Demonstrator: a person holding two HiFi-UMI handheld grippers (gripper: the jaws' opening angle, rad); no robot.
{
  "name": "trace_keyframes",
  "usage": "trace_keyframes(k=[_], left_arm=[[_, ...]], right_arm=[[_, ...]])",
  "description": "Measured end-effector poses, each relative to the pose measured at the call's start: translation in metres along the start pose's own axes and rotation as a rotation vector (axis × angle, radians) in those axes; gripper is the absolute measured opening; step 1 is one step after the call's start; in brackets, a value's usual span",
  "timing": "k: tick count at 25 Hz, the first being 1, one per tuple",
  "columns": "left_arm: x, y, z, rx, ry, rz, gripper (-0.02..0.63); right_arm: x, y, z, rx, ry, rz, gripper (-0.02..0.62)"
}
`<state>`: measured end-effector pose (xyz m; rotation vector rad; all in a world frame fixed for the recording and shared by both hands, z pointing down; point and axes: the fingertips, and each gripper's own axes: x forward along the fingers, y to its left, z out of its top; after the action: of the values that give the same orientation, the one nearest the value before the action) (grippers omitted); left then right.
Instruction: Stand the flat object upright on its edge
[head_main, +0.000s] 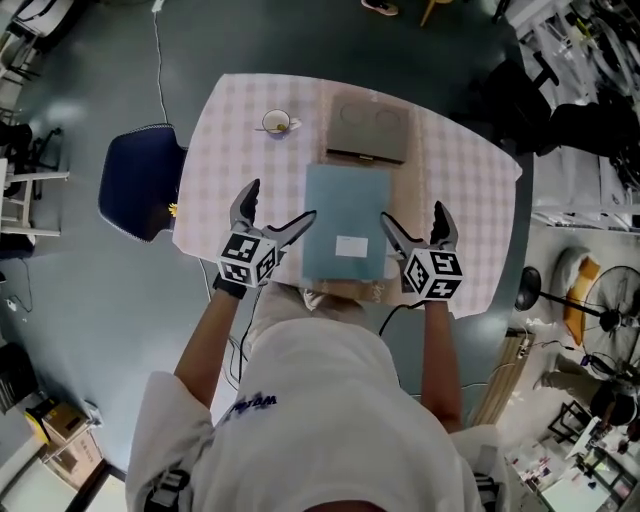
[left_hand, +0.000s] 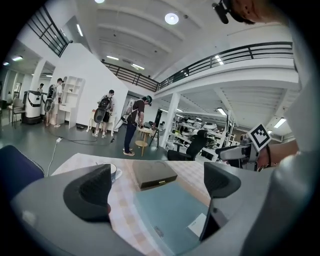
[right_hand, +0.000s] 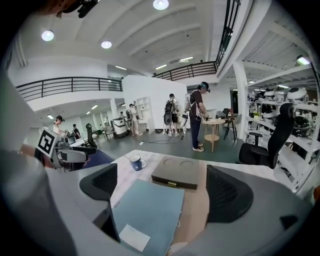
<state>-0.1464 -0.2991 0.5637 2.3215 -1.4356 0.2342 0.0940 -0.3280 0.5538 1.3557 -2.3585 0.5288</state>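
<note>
A flat blue-grey folder (head_main: 345, 222) with a white label lies flat on the checked tablecloth (head_main: 455, 180), near the table's front edge. My left gripper (head_main: 278, 206) is open just left of the folder, its inner finger close to the folder's left edge. My right gripper (head_main: 412, 215) is open just right of it. In the left gripper view the folder (left_hand: 172, 210) lies below and between the open left gripper (left_hand: 157, 187). The right gripper view shows the folder (right_hand: 150, 210) low between the open right gripper (right_hand: 167, 190). Neither gripper holds anything.
A flat grey box (head_main: 368, 130) sits right behind the folder, and a small cup on a saucer (head_main: 276, 123) stands to its left. A dark blue chair (head_main: 140, 180) is off the table's left side. People stand far off in the hall.
</note>
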Motion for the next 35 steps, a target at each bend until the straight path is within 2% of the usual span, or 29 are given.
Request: trace_keyframes(k=[4,8,14,24,31,35], left_arm=[[0.019,0.012,-0.021,-0.055,0.05,-0.013,0.574],[0.038,0.024,-0.043,-0.073,0.107,-0.03,0.519],[0.078,0.037,-0.075,-0.135,0.194,-0.043,0.518],[0.139,0.052,-0.135,-0.233,0.368,-0.128,0.518],[0.161,0.05,-0.161,-0.251,0.434,-0.171,0.518],[0.171,0.049,-0.168,-0.267,0.446,-0.168,0.518]], right_arm=[[0.023,-0.016,-0.021,0.035,0.054,-0.002,0.551],[0.048,-0.027,-0.046,0.079,0.128,0.027,0.516],[0.085,-0.048,-0.071,0.126,0.204,0.027,0.5],[0.147,-0.063,-0.128,0.219,0.332,0.08,0.471],[0.177,-0.058,-0.154,0.264,0.375,0.105,0.469],[0.187,-0.056,-0.16,0.271,0.39,0.116,0.468]])
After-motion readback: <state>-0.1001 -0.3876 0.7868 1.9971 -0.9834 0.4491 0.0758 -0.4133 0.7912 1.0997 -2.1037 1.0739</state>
